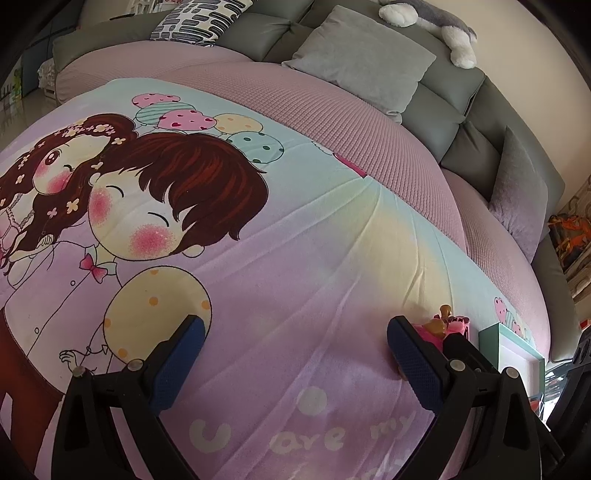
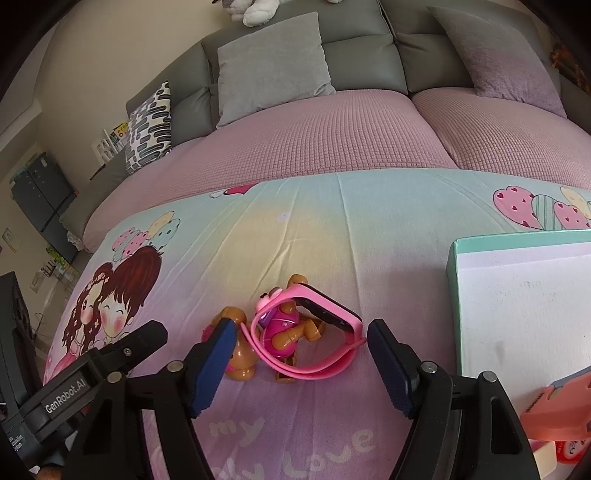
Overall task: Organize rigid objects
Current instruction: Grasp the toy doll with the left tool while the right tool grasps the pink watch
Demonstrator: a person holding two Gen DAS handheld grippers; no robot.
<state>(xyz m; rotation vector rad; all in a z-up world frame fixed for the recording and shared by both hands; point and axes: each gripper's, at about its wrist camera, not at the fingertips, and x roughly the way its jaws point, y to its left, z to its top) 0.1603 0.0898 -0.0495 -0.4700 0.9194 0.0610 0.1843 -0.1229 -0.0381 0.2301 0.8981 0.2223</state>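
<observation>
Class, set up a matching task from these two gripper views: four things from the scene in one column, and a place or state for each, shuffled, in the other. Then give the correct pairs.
Column 1
1. pink watch
2. mint-edged box
3. grey plush toy
4. left gripper

Column 2
A. lying on top of the sofa backrest
B. open, with only blanket between its fingers
C. draped over a brown and pink toy figure
D. on the blanket to the right of the toys

Pairs: 1-C, 2-D, 3-A, 4-B
</observation>
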